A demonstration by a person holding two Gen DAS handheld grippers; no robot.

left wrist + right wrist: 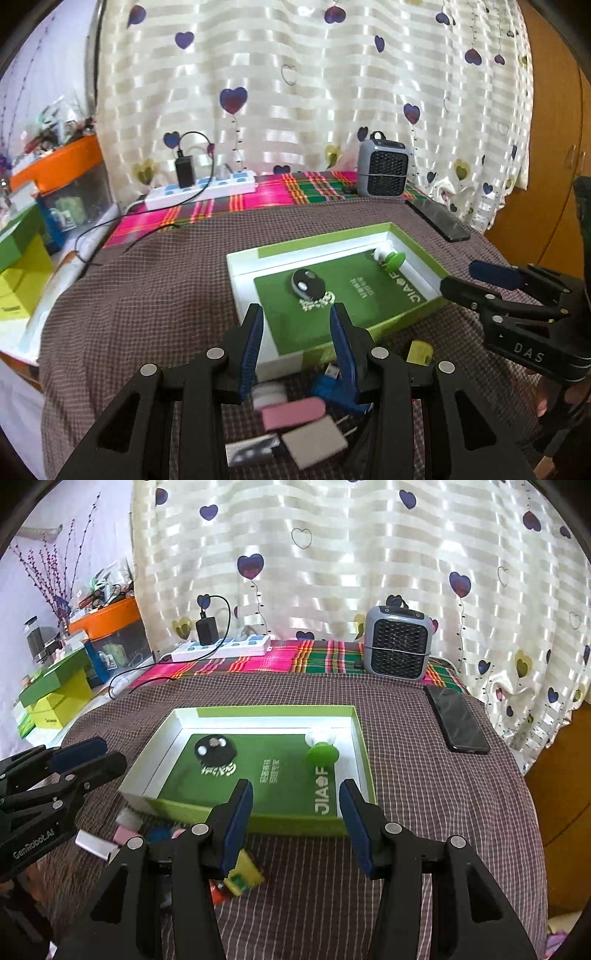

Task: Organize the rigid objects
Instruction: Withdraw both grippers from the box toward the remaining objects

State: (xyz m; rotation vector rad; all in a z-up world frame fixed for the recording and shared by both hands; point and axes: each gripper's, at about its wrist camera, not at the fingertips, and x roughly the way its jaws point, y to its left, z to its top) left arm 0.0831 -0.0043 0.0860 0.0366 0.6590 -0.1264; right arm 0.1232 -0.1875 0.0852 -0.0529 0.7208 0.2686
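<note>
Now the shallow green box [354, 746], white along its inner walls and floored with a dark green printed card, sits on the brown checked cloth [424, 775] near the middle of the table. Two things lie inside it: a round black piece [215, 752] with small white and silver studs toward the box's left end, and a green-and-white knob-shaped piece [320, 748] toward its right end, well apart from each other. Just outside the box's near wall lies a loose cluster: a pink oblong [293, 412], a white plug adapter [315, 440] with two bare prongs, a silver metal stick [251, 448], a small white round piece [269, 394], a blue USB-like part [327, 384] and a yellow block [244, 874], some touching one another. The left gripper [295, 343] hangs over that cluster with its blue-padded fingers spread apart and nothing between them. The right gripper [293, 821] is likewise parted and empty, poised above the box's near edge, with the yellow block just below its left finger. Behind, a black phone [458, 720] lies flat beside the box, and a grey fan heater [397, 644] and a white power strip [225, 646] stand by the heart-print curtain [332, 572].
</note>
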